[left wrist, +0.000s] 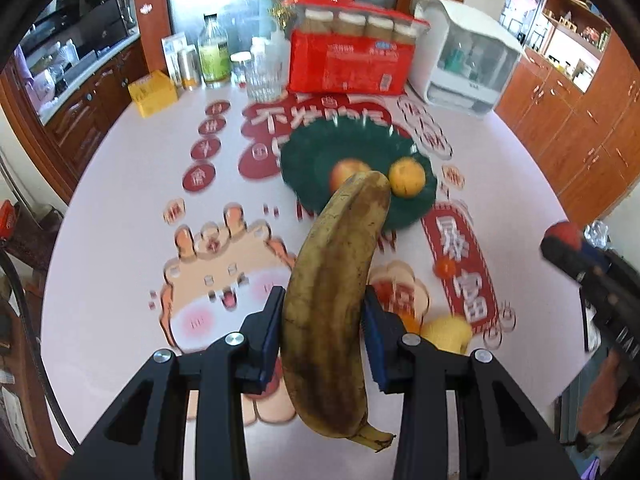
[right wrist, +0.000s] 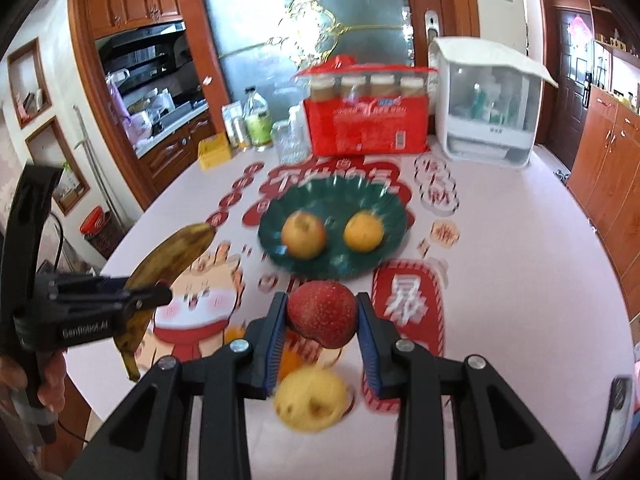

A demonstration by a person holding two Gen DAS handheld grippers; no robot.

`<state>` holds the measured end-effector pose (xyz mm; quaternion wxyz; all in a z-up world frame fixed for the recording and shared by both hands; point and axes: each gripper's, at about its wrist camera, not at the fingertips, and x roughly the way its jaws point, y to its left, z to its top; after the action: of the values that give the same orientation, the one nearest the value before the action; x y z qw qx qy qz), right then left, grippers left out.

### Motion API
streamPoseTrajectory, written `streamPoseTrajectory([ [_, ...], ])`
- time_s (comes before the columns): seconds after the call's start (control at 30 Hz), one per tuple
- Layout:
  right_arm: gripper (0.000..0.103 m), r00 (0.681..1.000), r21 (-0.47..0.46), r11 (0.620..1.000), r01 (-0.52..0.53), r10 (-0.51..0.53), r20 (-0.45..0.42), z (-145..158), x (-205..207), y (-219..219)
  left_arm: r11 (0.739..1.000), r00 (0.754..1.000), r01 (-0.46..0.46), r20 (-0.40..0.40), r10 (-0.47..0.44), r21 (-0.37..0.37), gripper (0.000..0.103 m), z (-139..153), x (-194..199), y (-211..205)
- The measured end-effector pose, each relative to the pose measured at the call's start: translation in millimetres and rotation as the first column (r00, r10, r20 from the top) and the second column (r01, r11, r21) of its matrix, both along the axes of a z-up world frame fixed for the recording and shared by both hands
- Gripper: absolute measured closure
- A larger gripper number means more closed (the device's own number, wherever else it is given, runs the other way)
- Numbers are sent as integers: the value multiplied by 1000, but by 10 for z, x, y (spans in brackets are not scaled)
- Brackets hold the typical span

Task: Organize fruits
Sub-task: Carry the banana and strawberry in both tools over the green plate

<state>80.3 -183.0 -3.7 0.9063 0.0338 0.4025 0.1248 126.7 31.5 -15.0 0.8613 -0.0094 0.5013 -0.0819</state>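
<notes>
Above the pink printed table [right wrist: 520,280], the left tongs [left wrist: 322,312] clamp a long brown-spotted yellow banana [left wrist: 336,280] across its middle, and the right tongs [right wrist: 322,320] pinch a round dark-red speckled fruit [right wrist: 322,314]. Both point steeply down toward the dark green scalloped plate [right wrist: 360,204], likely the collecting spot, since it already holds two fruits.

The brown-mottled yellow banana [left wrist: 336,280] has a matt, freckled skin. The speckled dark-red fruit [right wrist: 322,314] looks smooth with a faint sheen. The ridged dark-green plate [right wrist: 332,204] seems to be glossy plastic, though blur hides detail. The pale tabletop [left wrist: 120,200] wears a smooth, printed, slightly shiny covering. Each tool is matt black plastic with ribbed blue pads [left wrist: 272,336] and bright metal bolts [left wrist: 234,338].
</notes>
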Motion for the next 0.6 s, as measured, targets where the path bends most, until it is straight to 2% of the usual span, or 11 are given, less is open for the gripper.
streamPoseTrajectory([
  [0.23,70,1000,-31,999,-20,21,23,573,730,-170,998,997,13,79,-17,55,68,415,573,-61],
  [0.37,69,999,-38,999,-28,29,41,820,1186,-233,994,993,18,112,-30,106,68,541,934,-78],
  [0.5,69,998,-37,999,-36,37,46,886,1592,-217,992,993,15,110,-29,122,68,525,1308,-61],
  [0.6,69,999,-24,999,-38,39,21,754,1912,-178,990,995,17,98,-31,140,68,360,1581,-75],
])
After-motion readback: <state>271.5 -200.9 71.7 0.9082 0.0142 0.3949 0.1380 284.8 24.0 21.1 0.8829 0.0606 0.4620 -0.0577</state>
